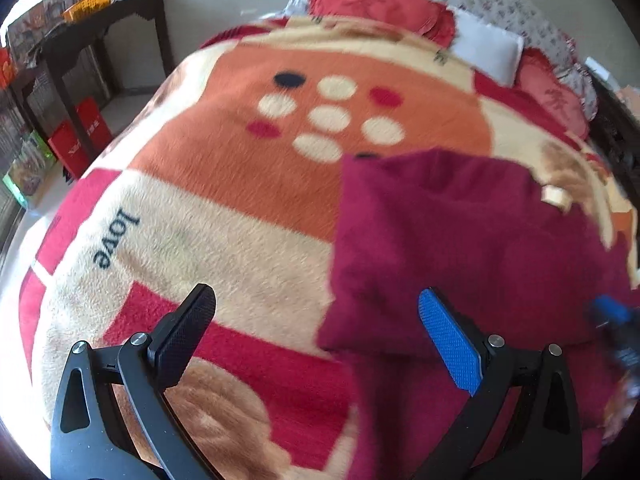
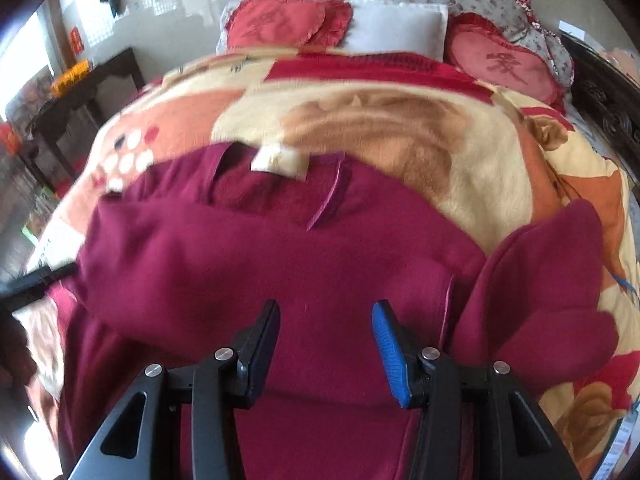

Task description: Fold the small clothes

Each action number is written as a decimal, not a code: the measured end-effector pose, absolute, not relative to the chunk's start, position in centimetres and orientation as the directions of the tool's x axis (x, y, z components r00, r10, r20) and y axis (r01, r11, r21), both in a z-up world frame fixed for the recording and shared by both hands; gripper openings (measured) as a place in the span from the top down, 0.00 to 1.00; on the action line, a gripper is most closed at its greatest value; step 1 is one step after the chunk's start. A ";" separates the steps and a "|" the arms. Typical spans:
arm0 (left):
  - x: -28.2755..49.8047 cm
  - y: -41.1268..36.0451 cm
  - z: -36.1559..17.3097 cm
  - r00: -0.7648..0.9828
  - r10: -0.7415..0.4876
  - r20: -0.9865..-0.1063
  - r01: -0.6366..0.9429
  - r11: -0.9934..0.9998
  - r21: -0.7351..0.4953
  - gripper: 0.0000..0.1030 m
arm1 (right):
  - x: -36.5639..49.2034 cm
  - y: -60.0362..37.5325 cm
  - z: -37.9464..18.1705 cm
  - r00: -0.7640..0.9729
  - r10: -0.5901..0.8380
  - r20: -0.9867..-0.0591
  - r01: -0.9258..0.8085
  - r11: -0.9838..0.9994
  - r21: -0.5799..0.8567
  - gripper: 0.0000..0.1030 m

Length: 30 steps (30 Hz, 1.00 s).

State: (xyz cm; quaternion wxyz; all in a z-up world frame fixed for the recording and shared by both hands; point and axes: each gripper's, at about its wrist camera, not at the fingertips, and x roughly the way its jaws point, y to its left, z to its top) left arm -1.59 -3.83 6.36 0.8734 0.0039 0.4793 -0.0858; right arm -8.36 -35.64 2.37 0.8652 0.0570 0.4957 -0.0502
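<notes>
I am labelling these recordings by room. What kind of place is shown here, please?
Most likely a bedroom in a home. A bed covered by a plush patterned blanket fills the view, with red heart-shaped cushions and a white pillow at its head. A dark side table stands by the wall.

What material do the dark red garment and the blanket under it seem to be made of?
Dark red garment: probably soft knit or fleece, matte, with a fuzzy nap and soft folds; blur leaves it open.
Blanket: plush printed fleece, judging by visible brushed pile; likely synthetic.
</notes>
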 end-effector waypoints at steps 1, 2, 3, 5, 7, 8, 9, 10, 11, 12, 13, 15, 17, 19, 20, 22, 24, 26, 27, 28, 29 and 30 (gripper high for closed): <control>-1.8 -4.3 6.8 0.528 -0.160 -0.834 0.166 0.983 -0.084 0.01 | -8.3 -35.5 1.7 0.486 -0.031 -0.873 0.140 0.989 0.043 0.55; -2.1 -4.8 6.9 0.527 -0.172 -0.832 0.179 0.980 -0.089 0.01 | -8.2 -35.4 1.6 0.490 -0.027 -0.871 0.136 0.990 0.045 0.55; -2.3 -5.4 7.1 0.523 -0.185 -0.832 0.200 0.976 -0.091 0.01 | -8.4 -35.4 1.9 0.498 -0.021 -0.867 0.134 0.989 0.053 0.55; -2.6 -6.5 7.1 0.513 -0.199 -0.835 0.231 0.969 -0.089 0.01 | -9.2 -36.2 3.2 0.523 0.021 -0.852 0.141 0.984 0.111 0.55; -3.2 -7.6 6.6 0.496 -0.203 -0.844 0.255 0.963 -0.082 0.01 | -10.4 -38.1 5.1 0.577 0.038 -0.816 0.172 0.971 0.167 0.54; -3.2 -7.9 6.2 0.487 -0.206 -0.849 0.263 0.961 -0.082 0.01 | -11.0 -39.3 5.9 0.596 0.026 -0.803 0.197 0.964 0.178 0.52; -3.2 -8.4 5.8 0.478 -0.209 -0.853 0.271 0.959 -0.083 0.01 | -11.4 -40.6 6.7 0.609 0.010 -0.793 0.226 0.956 0.186 0.49; -3.4 -8.9 5.6 0.472 -0.211 -0.856 0.276 0.958 -0.084 0.01 | -11.9 -42.1 7.3 0.618 -0.008 -0.786 0.259 0.946 0.194 0.48; -3.6 -9.3 5.5 0.468 -0.212 -0.858 0.281 0.956 -0.083 0.01 | -12.3 -43.7 7.8 0.623 -0.028 -0.782 0.295 0.934 0.201 0.46; -3.6 -9.8 5.2 0.465 -0.210 -0.860 0.289 0.954 -0.077 0.01 | -12.4 -44.8 8.0 0.622 -0.039 -0.782 0.318 0.926 0.206 0.46; -3.7 -10.2 5.0 0.466 -0.205 -0.861 0.295 0.953 -0.067 0.01 | -12.4 -46.2 8.2 0.614 -0.059 -0.787 0.354 0.912 0.208 0.46; -3.7 -11.0 4.5 0.463 -0.194 -0.865 0.316 0.948 -0.043 0.01 | -12.2 -48.3 8.4 0.606 -0.084 -0.791 0.402 0.891 0.213 0.46; -3.8 -11.7 4.1 0.456 -0.187 -0.870 0.331 0.943 -0.028 0.01 | -11.6 -49.6 8.3 0.595 -0.089 -0.799 0.428 0.876 0.222 0.46; -3.8 -11.9 3.9 0.457 -0.179 -0.871 0.339 0.941 -0.016 0.01 | -10.3 -50.6 7.9 0.587 -0.062 -0.807 0.439 0.862 0.253 0.46; -3.8 -12.0 3.9 0.459 -0.176 -0.871 0.341 0.940 -0.010 0.01 | -9.6 -50.9 7.5 0.581 -0.047 -0.812 0.445 0.854 0.269 0.46; -3.7 -12.0 3.8 0.458 -0.174 -0.871 0.344 0.939 -0.007 0.01 | -8.1 -51.4 6.2 0.566 -0.031 -0.824 0.464 0.838 0.288 0.46; -3.4 -12.1 3.7 0.452 -0.180 -0.873 0.343 0.939 -0.016 0.01 | -6.7 -52.1 5.0 0.538 -0.021 -0.843 0.488 0.823 0.290 0.46; -3.3 -12.0 3.6 0.449 -0.182 -0.875 0.342 0.939 -0.020 0.01 | -5.2 -52.8 3.1 0.491 -0.005 -0.871 0.521 0.803 0.289 0.46; -3.2 -12.1 3.6 0.448 -0.181 -0.876 0.342 0.939 -0.020 0.01 | -4.6 -53.2 2.2 0.470 0.003 -0.882 0.540 0.790 0.290 0.46; -3.3 -12.2 3.5 0.447 -0.180 -0.876 0.342 0.940 -0.019 0.01 | -4.2 -53.4 1.4 0.460 0.010 -0.888 0.548 0.784 0.293 0.46; -3.2 -12.2 3.4 0.447 -0.178 -0.876 0.342 0.939 -0.016 0.01 | -4.0 -53.6 1.0 0.460 0.012 -0.888 0.549 0.782 0.295 0.47; -3.3 -12.3 3.4 0.448 -0.177 -0.876 0.343 0.939 -0.014 0.01 | -4.1 -53.7 0.8 0.470 -0.001 -0.883 0.551 0.782 0.292 0.55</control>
